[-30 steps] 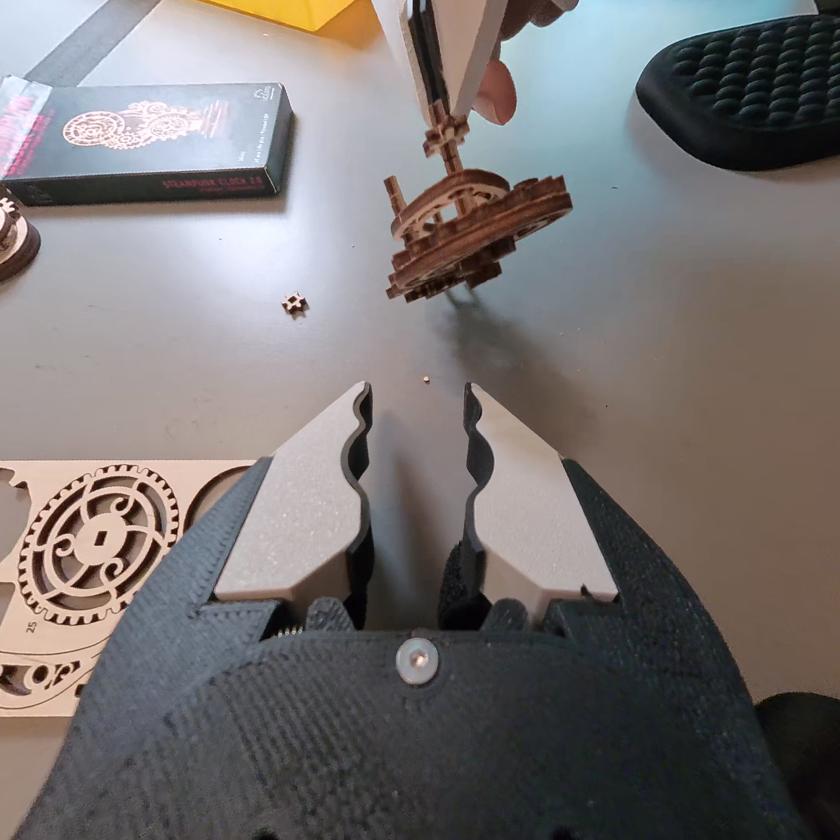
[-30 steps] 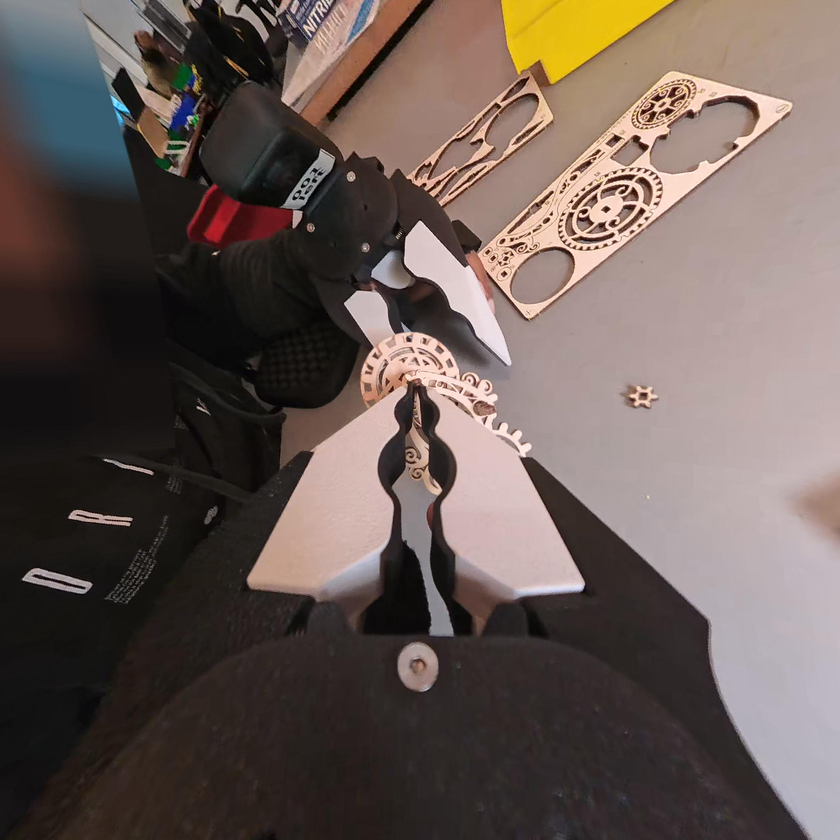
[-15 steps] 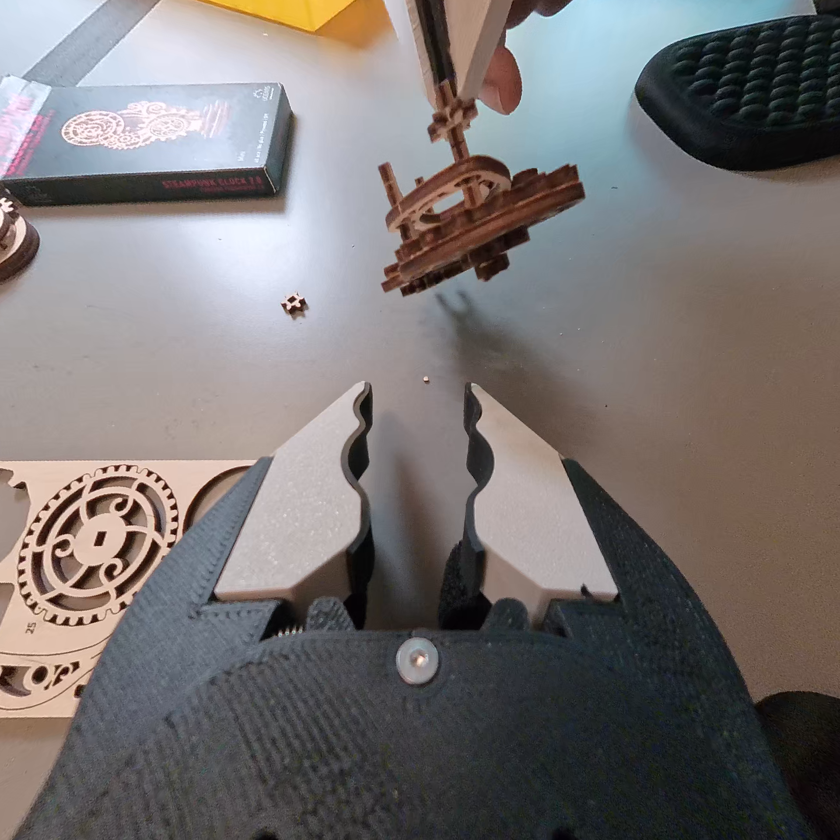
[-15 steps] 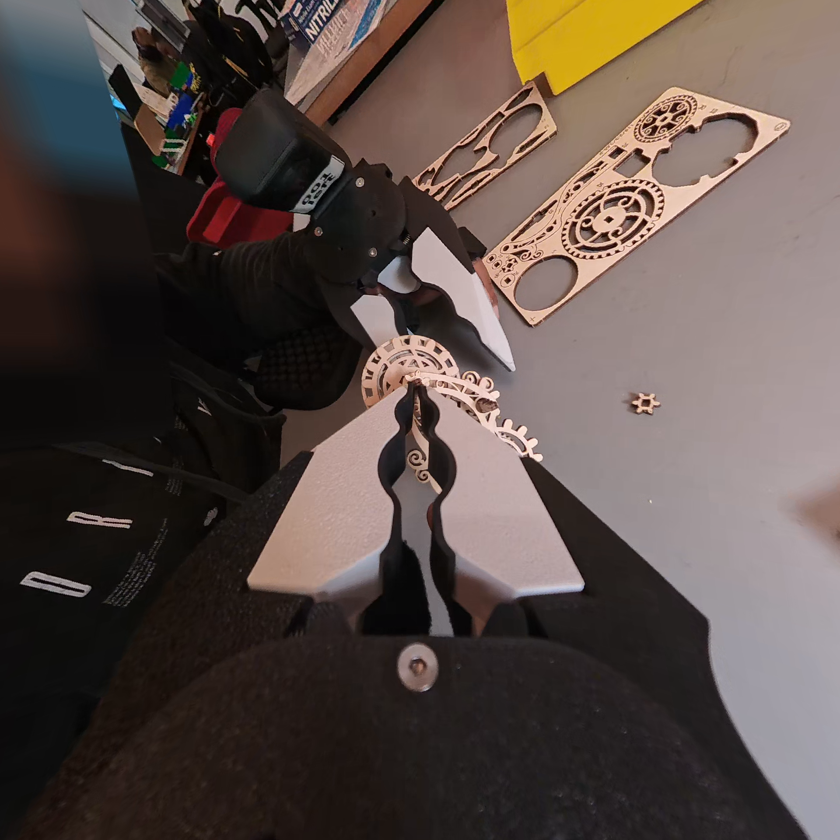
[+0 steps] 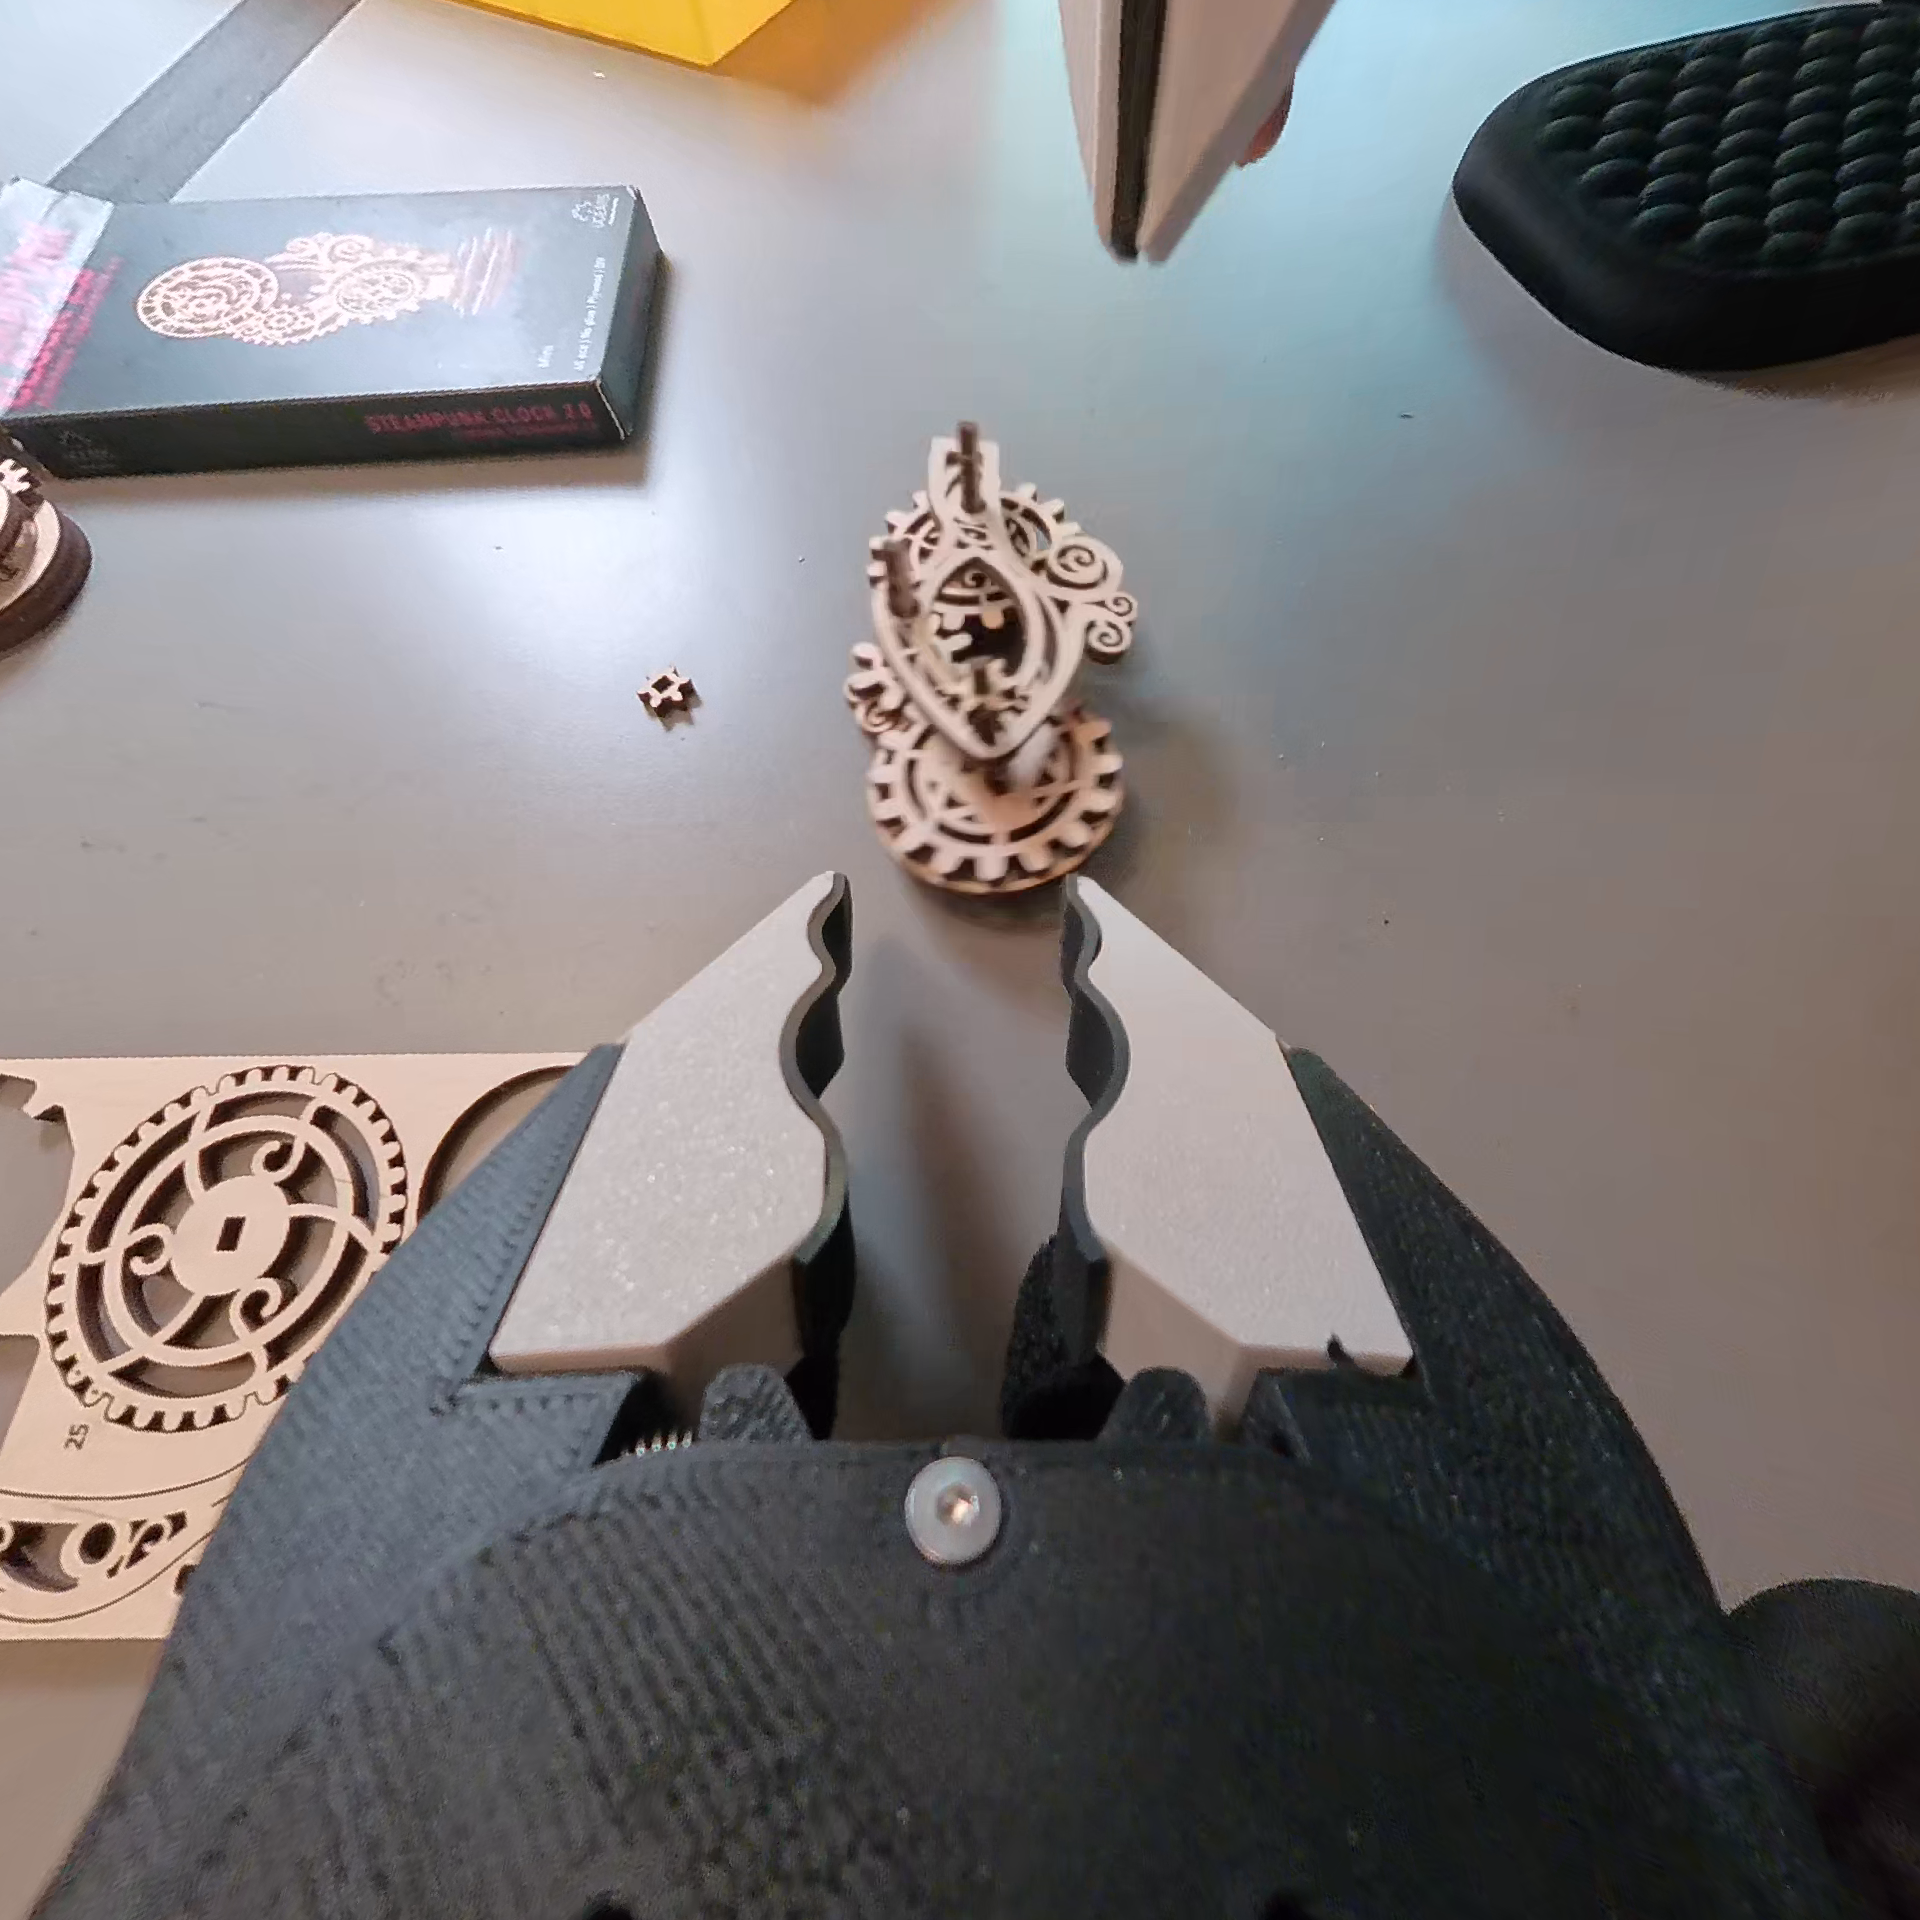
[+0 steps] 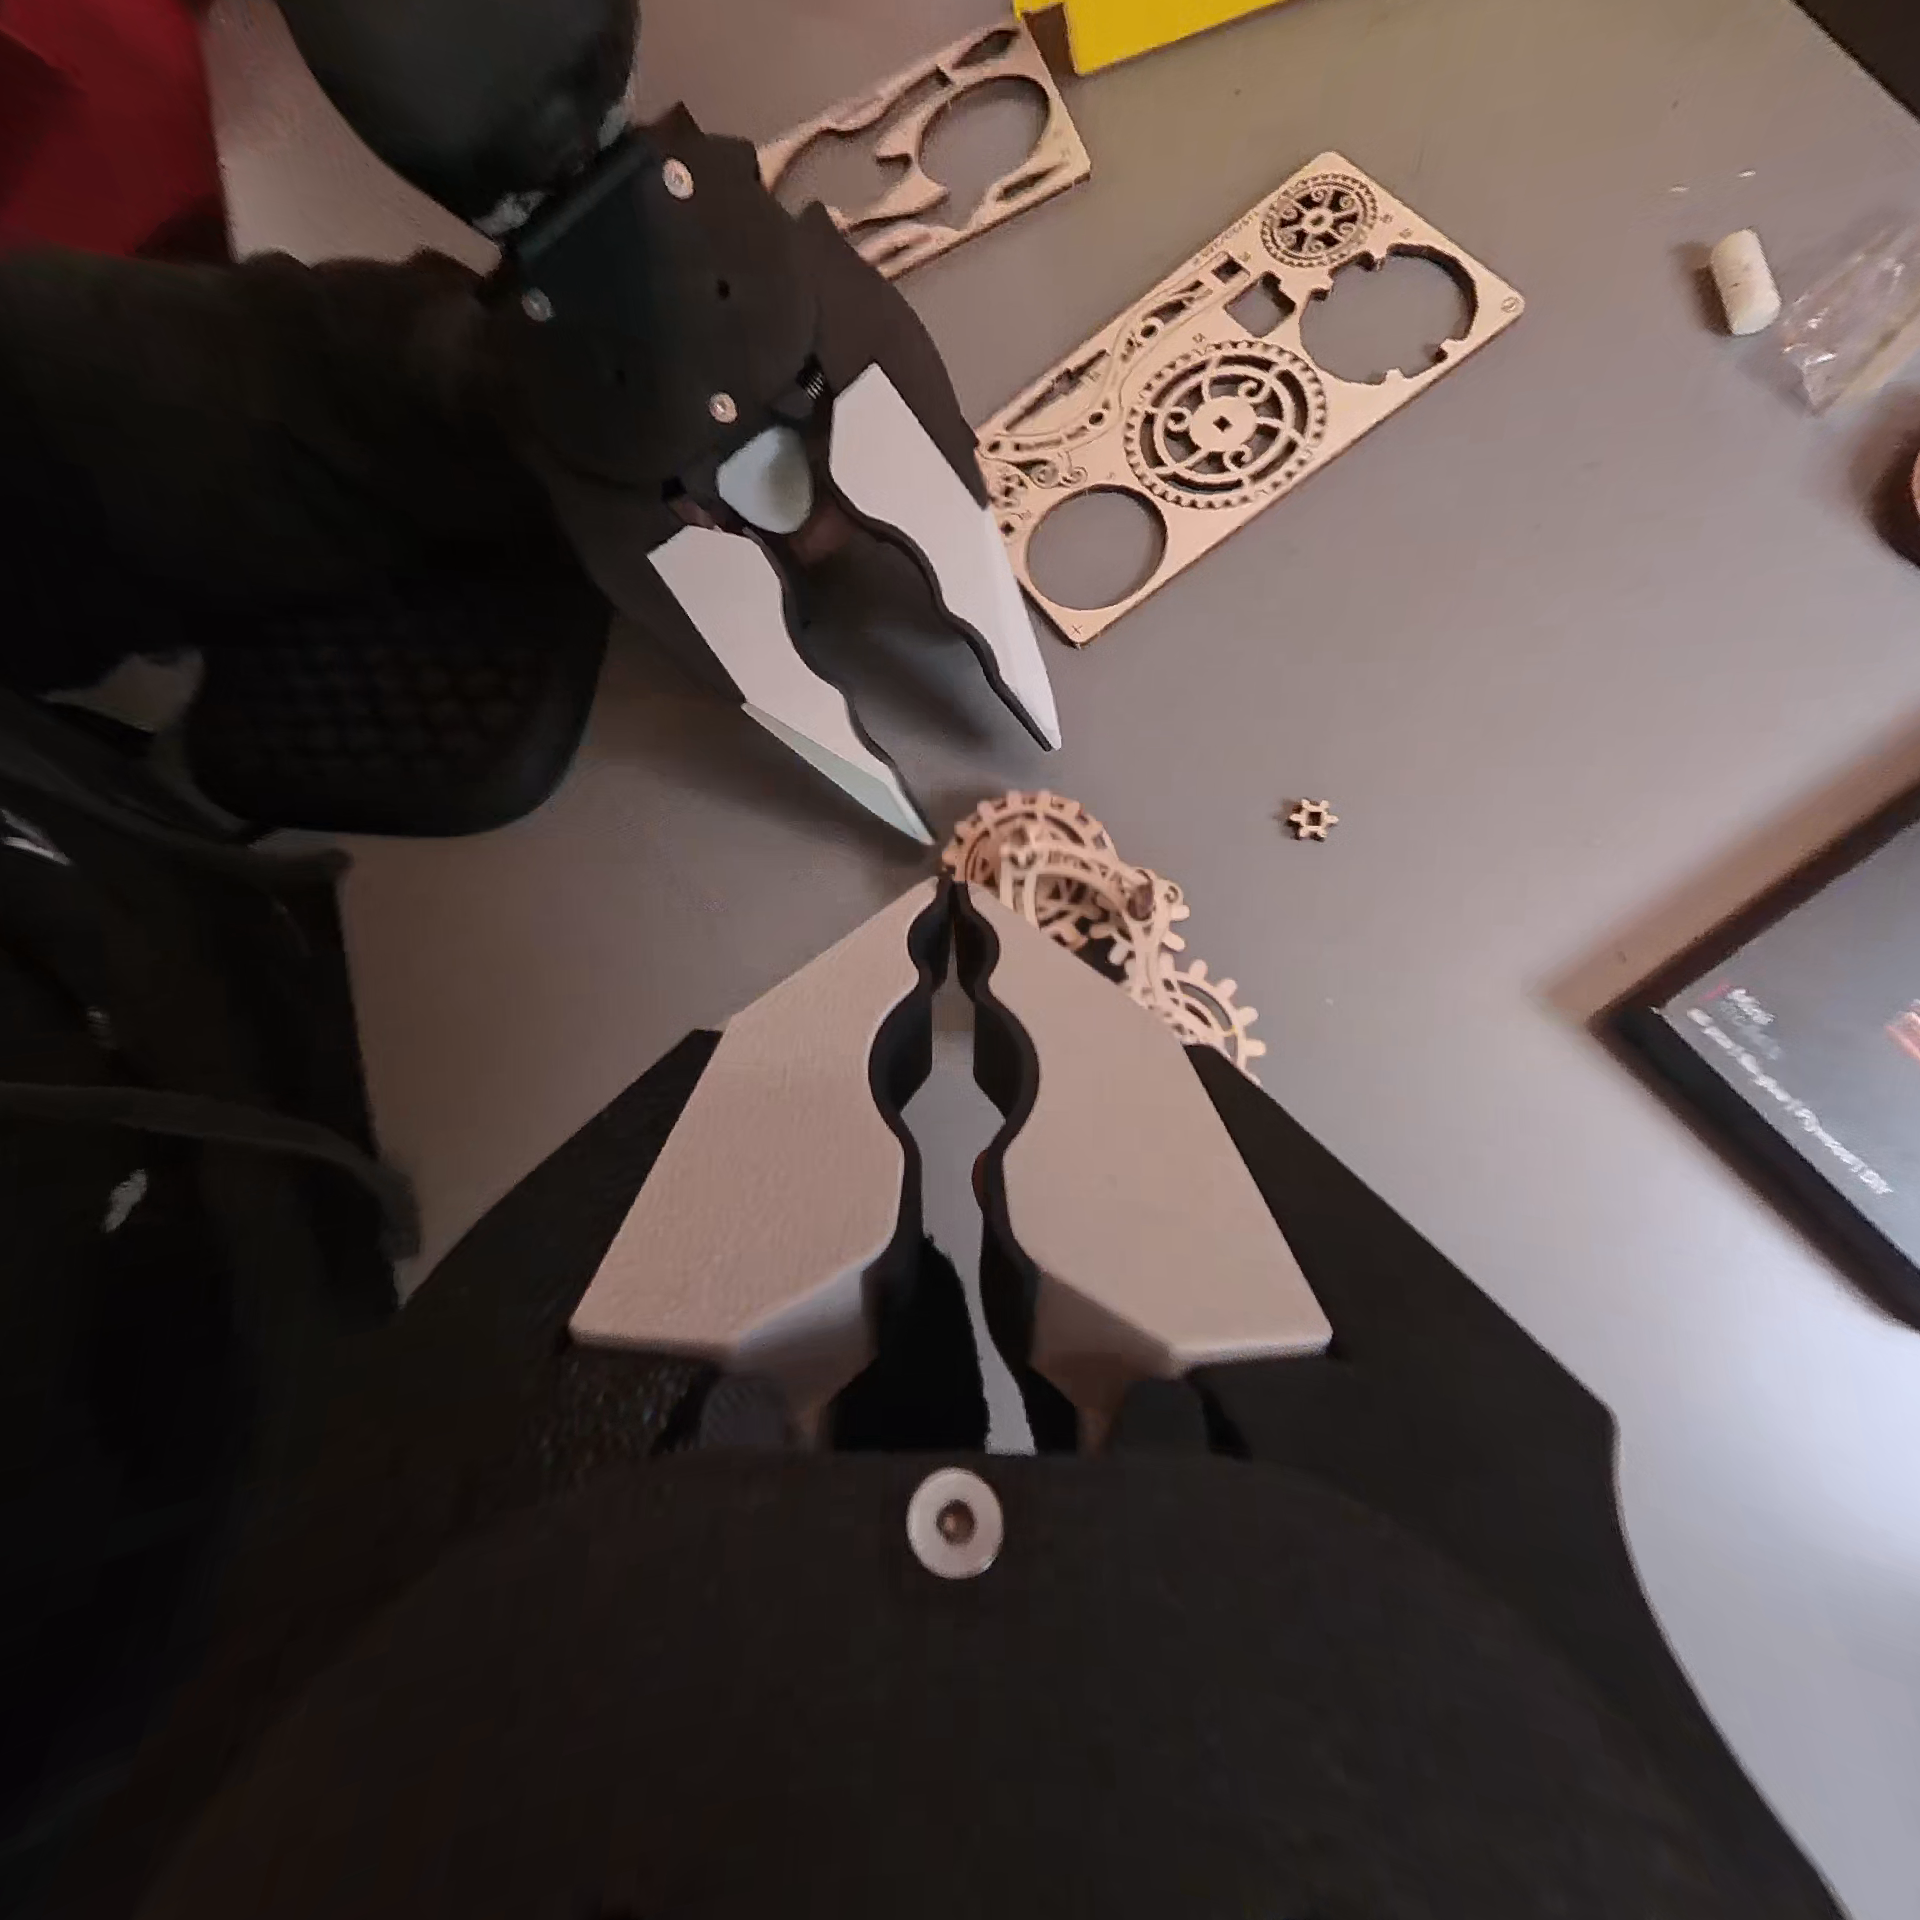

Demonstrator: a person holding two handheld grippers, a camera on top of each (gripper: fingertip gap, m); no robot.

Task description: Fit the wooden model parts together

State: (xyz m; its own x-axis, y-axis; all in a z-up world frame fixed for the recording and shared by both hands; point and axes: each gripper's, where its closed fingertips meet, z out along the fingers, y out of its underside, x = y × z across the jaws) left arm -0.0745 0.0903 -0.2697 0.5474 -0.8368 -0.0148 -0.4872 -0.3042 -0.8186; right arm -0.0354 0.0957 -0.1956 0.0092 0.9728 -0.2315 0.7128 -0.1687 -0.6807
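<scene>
Small assembly at the left edge: we see a dark round wooden piece [image 5: 31, 566] cut by the frame of the left wrist view.
Box: a black carton [image 5: 312, 322] with a gear picture lies flat on the grey table [image 5: 1558, 831], behind and left of the model.
Cut-out sheet: a pale plywood sheet [image 5: 208, 1247] with a large gear still in it lies flat beside our left gripper; the right wrist view shows a second, emptier sheet [image 6: 935, 135] behind it.
Loose part: a tiny star-shaped wooden piece [image 5: 666, 691] lies alone, left of the model.
Left gripper: our left gripper [image 5: 951, 904] is released, its fingers parted with bare table between them, the tips just short of the model.
Wooden model: the gear assembly [image 5: 987, 707] rests on the table free of both grippers, its toothed disc nearest our left fingertips.
Right gripper: our right gripper [image 6: 951, 894] is clenched tip to tip on nothing, held above the model.
Black pad: a dimpled dark cushion [image 5: 1714, 177] sits at the far right.
</scene>
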